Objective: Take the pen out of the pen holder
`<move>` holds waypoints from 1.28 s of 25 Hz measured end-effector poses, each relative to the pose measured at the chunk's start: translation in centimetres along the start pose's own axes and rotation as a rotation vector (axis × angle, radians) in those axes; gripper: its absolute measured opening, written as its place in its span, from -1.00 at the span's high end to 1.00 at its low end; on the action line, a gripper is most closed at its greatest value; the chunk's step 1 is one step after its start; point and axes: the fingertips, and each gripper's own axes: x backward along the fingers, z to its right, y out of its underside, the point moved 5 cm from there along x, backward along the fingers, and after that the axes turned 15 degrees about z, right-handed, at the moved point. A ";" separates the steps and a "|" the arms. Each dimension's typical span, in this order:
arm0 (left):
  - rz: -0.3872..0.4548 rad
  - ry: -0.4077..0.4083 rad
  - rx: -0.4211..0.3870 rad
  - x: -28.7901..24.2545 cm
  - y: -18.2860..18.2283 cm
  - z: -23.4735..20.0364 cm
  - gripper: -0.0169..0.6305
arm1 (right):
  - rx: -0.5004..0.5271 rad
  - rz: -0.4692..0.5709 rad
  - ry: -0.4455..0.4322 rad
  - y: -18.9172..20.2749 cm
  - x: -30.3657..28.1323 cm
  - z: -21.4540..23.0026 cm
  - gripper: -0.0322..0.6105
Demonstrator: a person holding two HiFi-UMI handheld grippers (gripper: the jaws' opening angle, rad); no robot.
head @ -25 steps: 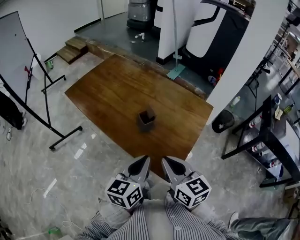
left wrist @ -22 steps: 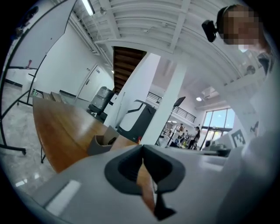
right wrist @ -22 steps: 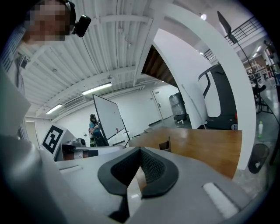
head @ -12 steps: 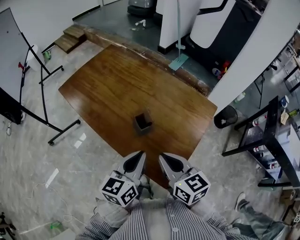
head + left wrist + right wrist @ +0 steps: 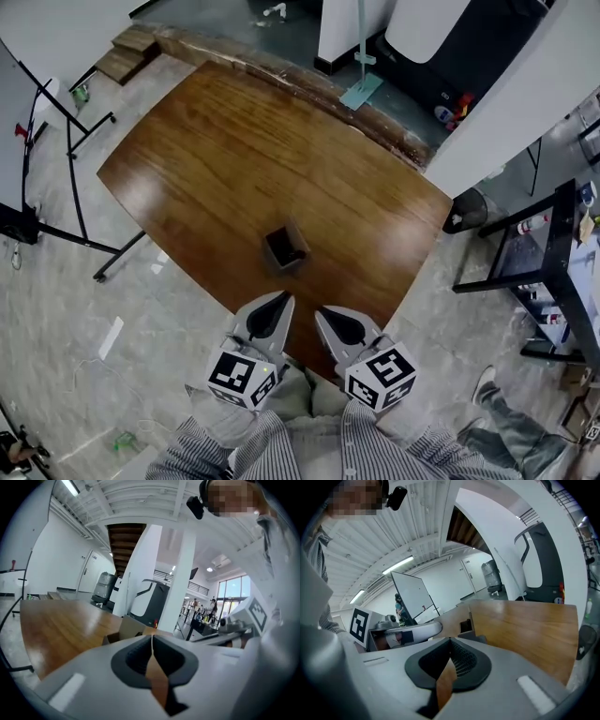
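A small dark square pen holder [image 5: 285, 248] stands upright on the brown wooden table [image 5: 216, 150], toward its near edge. Its inside is dark, and I cannot make out a pen in it. My left gripper [image 5: 284, 298] and right gripper [image 5: 320, 312] hang side by side over the table's near edge, just short of the holder. Both have their jaws pressed together with nothing between them. In the left gripper view the holder [image 5: 125, 629] shows just beyond the shut left gripper [image 5: 152, 637]. In the right gripper view the holder [image 5: 465, 626] lies past the shut right gripper [image 5: 450, 642].
A whiteboard on a black stand [image 5: 37, 141] is at the left of the table. A white pillar [image 5: 506, 94], a black bin [image 5: 466, 211] and a black shelf rack [image 5: 553, 272] stand at the right. A wooden step [image 5: 122, 56] lies at the far left.
Both grippers have moved forward and a little down toward the table edge, closing on the pen holder. Their jaws stayed shut. The holder has not moved.
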 end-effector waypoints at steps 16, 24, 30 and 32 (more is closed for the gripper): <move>-0.133 0.069 -0.271 -5.9 3.1 -4.0 0.56 | -0.118 -0.073 0.058 3.5 -2.6 3.1 0.92; -0.140 0.076 -0.275 -7.0 3.7 -4.6 0.57 | -0.148 -0.088 0.076 4.3 -2.6 3.8 0.92; -0.139 0.133 -0.347 -7.6 3.7 -4.5 0.61 | -0.157 -0.096 0.072 4.5 -2.6 4.0 0.92; -0.144 0.149 -0.372 -7.6 3.9 -4.5 0.71 | -0.160 -0.100 0.069 4.7 -2.6 4.0 0.92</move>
